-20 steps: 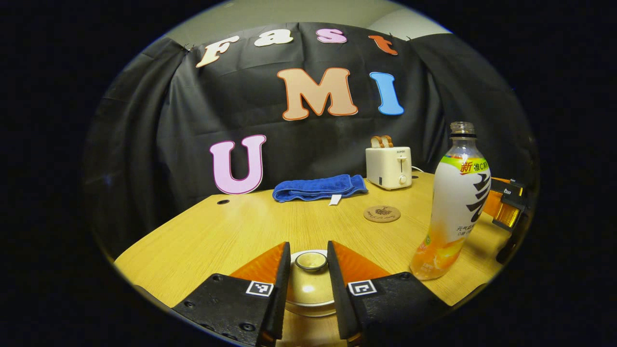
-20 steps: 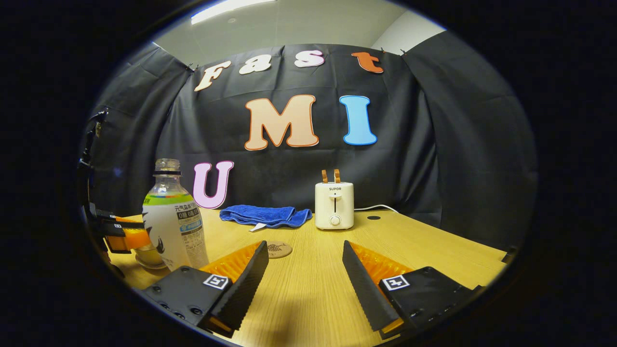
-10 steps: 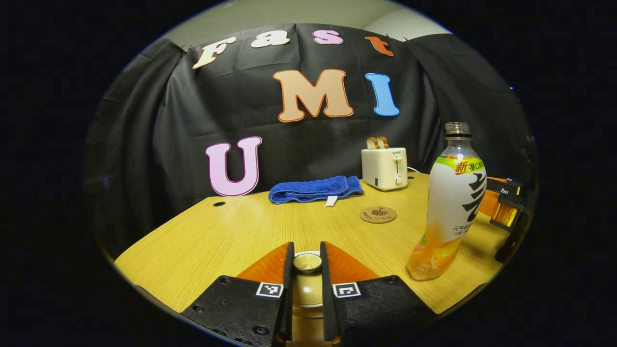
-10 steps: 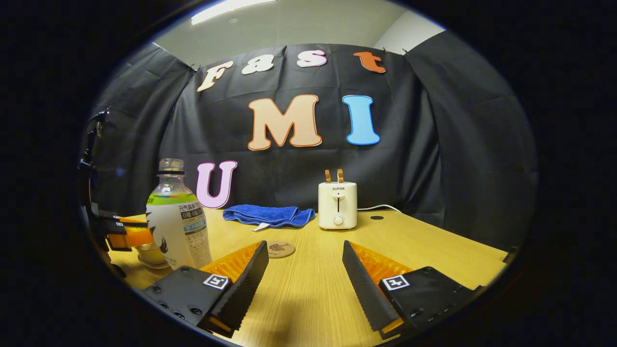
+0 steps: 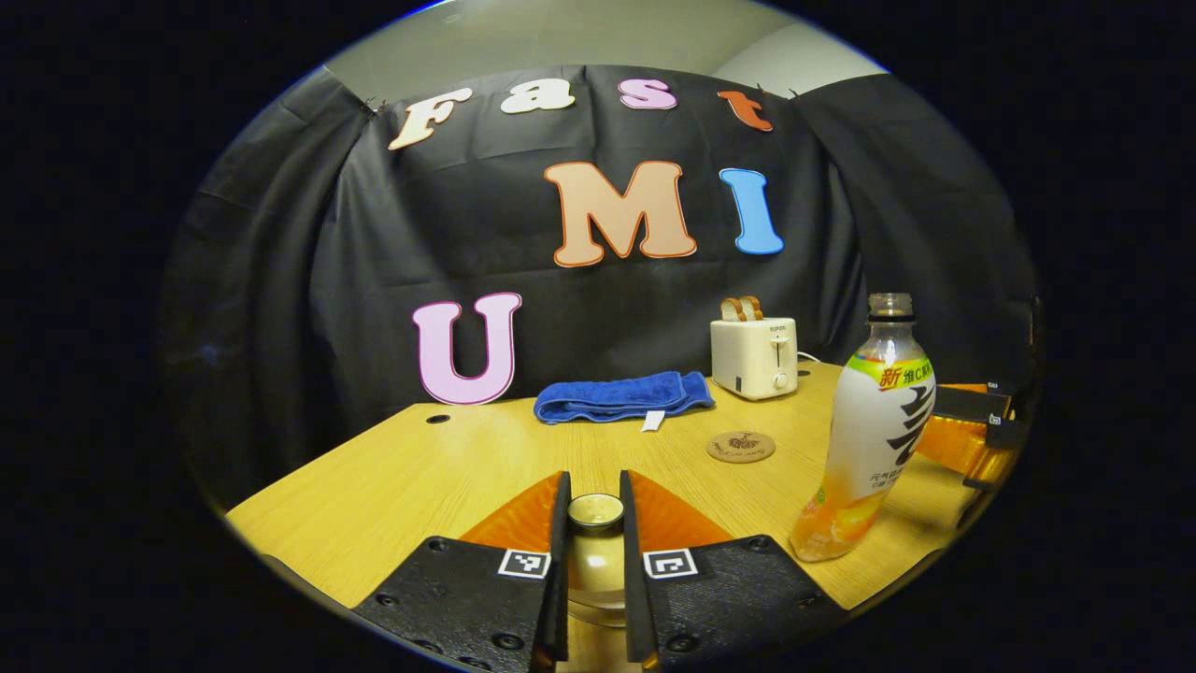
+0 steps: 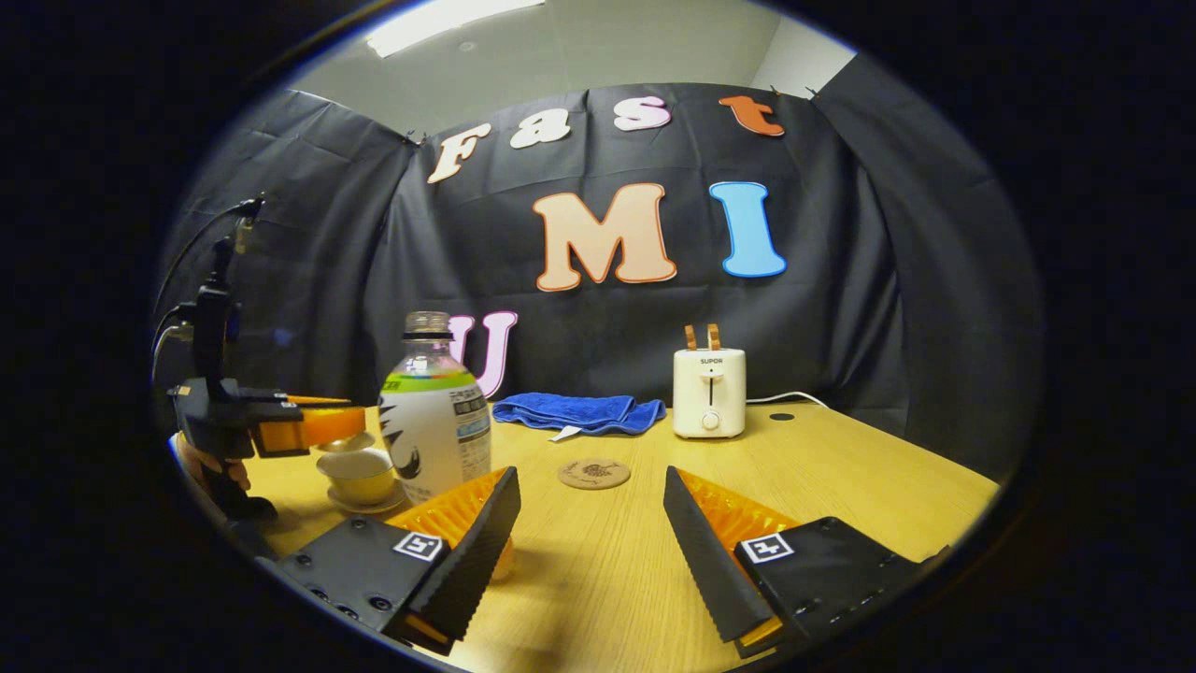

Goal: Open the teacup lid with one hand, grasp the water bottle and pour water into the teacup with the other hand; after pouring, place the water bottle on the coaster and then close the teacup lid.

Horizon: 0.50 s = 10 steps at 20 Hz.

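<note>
The left gripper (image 5: 594, 509) has lifted the teacup lid (image 5: 595, 511) off the teacup (image 6: 358, 474) and is squeezing its knob. The water bottle (image 6: 435, 411) is standing just right of the teacup on the tabletop (image 6: 841, 477). The right gripper (image 6: 591, 523) is waiting, fingers apart. Its near finger could bump the bottle and tip it over.

Bare table (image 6: 822, 467) lies wide open ahead of the right hand-held gripper (image 6: 591, 537), whose fingers stand well apart. The water bottle (image 6: 435, 411) stands just beside its left finger, blocking the way to the teacup (image 6: 358, 475) (the left hand-held gripper (image 6: 308, 425) hangs above the cup). The coaster (image 6: 594, 473) lies flat with free wood around; towel (image 6: 579, 412) and toaster (image 6: 709, 393) crowd the back edge.
</note>
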{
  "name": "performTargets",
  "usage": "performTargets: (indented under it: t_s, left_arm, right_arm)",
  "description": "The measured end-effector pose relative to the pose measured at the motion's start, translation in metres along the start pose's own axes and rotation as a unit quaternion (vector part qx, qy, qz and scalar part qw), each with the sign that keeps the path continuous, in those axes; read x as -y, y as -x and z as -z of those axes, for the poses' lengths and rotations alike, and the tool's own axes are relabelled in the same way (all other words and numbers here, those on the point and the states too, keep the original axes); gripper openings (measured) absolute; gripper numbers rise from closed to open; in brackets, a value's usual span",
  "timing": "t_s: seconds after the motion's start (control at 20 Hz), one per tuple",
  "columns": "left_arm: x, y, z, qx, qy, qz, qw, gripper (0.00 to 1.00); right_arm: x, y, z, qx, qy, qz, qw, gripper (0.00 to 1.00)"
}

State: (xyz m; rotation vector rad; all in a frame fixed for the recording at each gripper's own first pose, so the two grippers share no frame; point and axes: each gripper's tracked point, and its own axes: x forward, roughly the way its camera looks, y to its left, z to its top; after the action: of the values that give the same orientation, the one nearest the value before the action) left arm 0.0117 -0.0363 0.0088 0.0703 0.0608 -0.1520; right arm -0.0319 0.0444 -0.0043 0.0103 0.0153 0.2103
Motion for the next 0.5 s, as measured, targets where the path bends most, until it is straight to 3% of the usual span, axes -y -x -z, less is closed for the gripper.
performTargets:
  t_s: [0.1,0.2,0.25,0.3,0.35,0.4,0.5]
  left_arm:
    - [-0.002,0.003,-0.005,0.009,0.004,-0.003,1.000,0.22]
    - [-0.003,0.005,-0.009,0.015,0.013,-0.003,1.000,0.21]
    - [-0.005,0.007,-0.011,0.016,0.015,-0.004,1.000,0.22]
    - [-0.008,0.008,-0.011,0.017,0.014,-0.008,1.000,0.21]
    - [-0.010,0.008,-0.012,0.018,0.013,-0.009,1.000,0.21]
    - [-0.012,0.009,-0.013,0.019,0.014,-0.012,1.000,0.21]
    - [-0.014,0.010,-0.013,0.020,0.015,-0.015,1.000,0.22]
  right_arm:
    - [-0.012,0.008,-0.002,0.003,0.002,-0.026,1.000,0.94]
    - [-0.024,0.013,0.000,0.000,0.000,-0.054,0.999,1.00]
    - [-0.029,0.015,0.001,-0.002,0.000,-0.066,0.998,0.94]
    - [-0.034,0.018,0.001,-0.003,-0.001,-0.074,0.997,0.98]
    - [-0.039,0.019,0.003,-0.006,-0.002,-0.083,0.997,0.94]
    - [-0.045,0.019,0.003,-0.009,-0.004,-0.091,0.996,1.00]
    - [-0.054,0.017,0.005,-0.014,-0.004,-0.101,0.995,0.98]
